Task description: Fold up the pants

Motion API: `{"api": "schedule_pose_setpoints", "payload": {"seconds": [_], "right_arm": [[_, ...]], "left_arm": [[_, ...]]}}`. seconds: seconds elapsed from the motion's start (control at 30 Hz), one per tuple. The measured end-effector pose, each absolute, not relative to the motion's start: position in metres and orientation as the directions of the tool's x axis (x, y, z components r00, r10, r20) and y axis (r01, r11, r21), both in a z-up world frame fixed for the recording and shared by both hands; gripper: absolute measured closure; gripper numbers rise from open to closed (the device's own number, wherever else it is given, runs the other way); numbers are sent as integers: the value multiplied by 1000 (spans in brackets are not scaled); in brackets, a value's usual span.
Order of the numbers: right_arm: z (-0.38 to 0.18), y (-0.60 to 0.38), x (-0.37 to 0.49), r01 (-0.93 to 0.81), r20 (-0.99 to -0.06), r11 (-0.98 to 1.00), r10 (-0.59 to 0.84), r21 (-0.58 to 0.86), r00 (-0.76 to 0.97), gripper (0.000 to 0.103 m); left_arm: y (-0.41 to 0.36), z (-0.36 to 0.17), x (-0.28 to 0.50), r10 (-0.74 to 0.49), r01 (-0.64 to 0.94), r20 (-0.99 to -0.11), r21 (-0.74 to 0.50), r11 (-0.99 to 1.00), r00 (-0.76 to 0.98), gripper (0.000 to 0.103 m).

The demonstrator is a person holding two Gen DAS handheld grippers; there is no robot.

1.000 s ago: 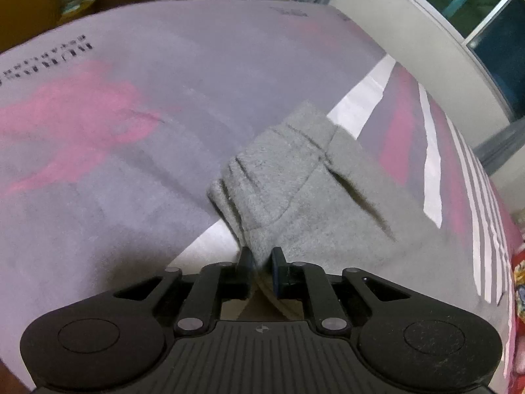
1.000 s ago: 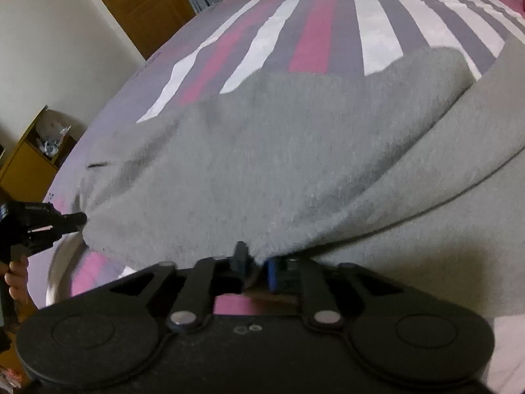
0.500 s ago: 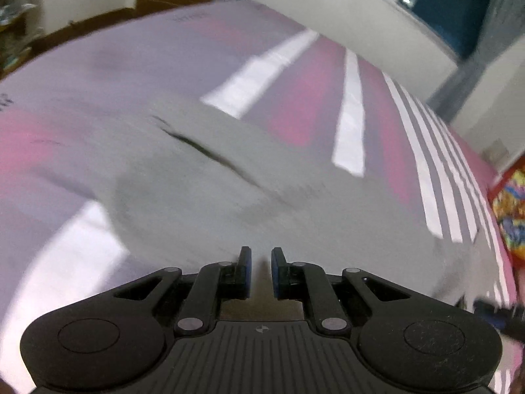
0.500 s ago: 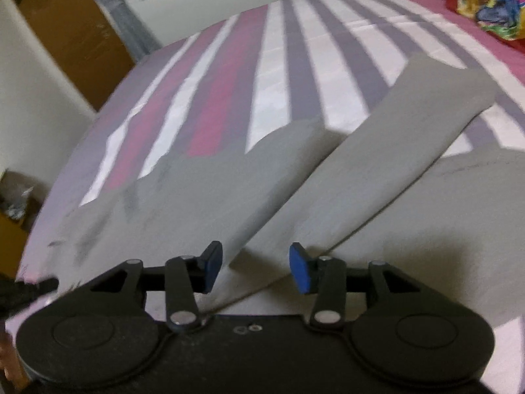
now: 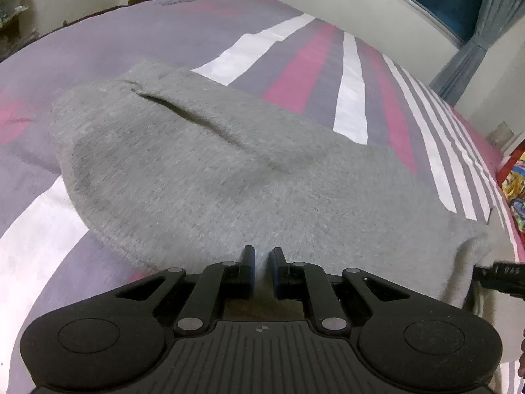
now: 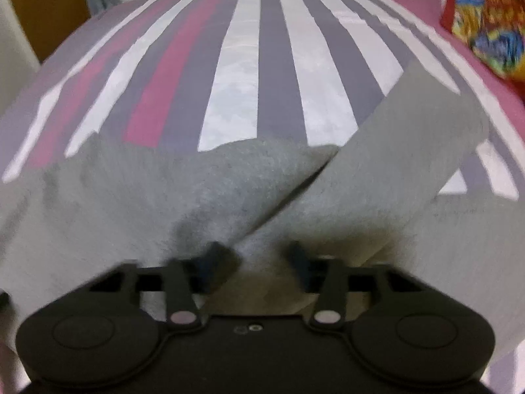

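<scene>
Grey fleece fills both my views: the pants (image 5: pixel 249 177) lie spread on the bed (image 5: pixel 98 32), over its sheet of purple, pink and white stripes. My left gripper (image 5: pixel 262 264) sits at the near edge of the fabric with its jaws a narrow gap apart; I see a bit of cloth in that gap but cannot tell whether they pinch it. A pocket slit shows as a dark line across the pants ahead of it. In the right view, my right gripper (image 6: pixel 254 254) has its jaws wide apart and holds nothing, the pants (image 6: pixel 229 190) under and ahead of it. One leg (image 6: pixel 410 138) lies folded at an angle across the rest. This view is blurred. A colourful cushion (image 6: pixel 492 23) sits at the far right.
</scene>
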State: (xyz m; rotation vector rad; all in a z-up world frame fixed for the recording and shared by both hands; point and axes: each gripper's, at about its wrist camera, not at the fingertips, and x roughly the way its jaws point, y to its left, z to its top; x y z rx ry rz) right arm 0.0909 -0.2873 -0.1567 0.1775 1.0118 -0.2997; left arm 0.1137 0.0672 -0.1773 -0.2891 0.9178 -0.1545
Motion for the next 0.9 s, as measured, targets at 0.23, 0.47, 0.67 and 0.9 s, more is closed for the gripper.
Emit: {"api": "schedule_pose_setpoints", "payload": {"seconds": [0.23,0.47,0.67,0.9], "right_arm": [[-134,-306,42,301,-836,953,-143,28,530,99],[-153,-324,-15,345,-862,934,-95,96,498,99],[-149,-332,-22,360,-847,920,-63,155,528,75],[-133,-353,23,423,-793,906,-262,-6,550,40]], "left_arm": [[67,-180,109,-260,42,-745,-298,954,614,92],[64,-179,105,-247,70,-740,-262,962,626,92],[60,-177,105,-229,74,-743,-236,969,628,92],[58,-176,106,-215,61,-749,-228,972,627,92]]}}
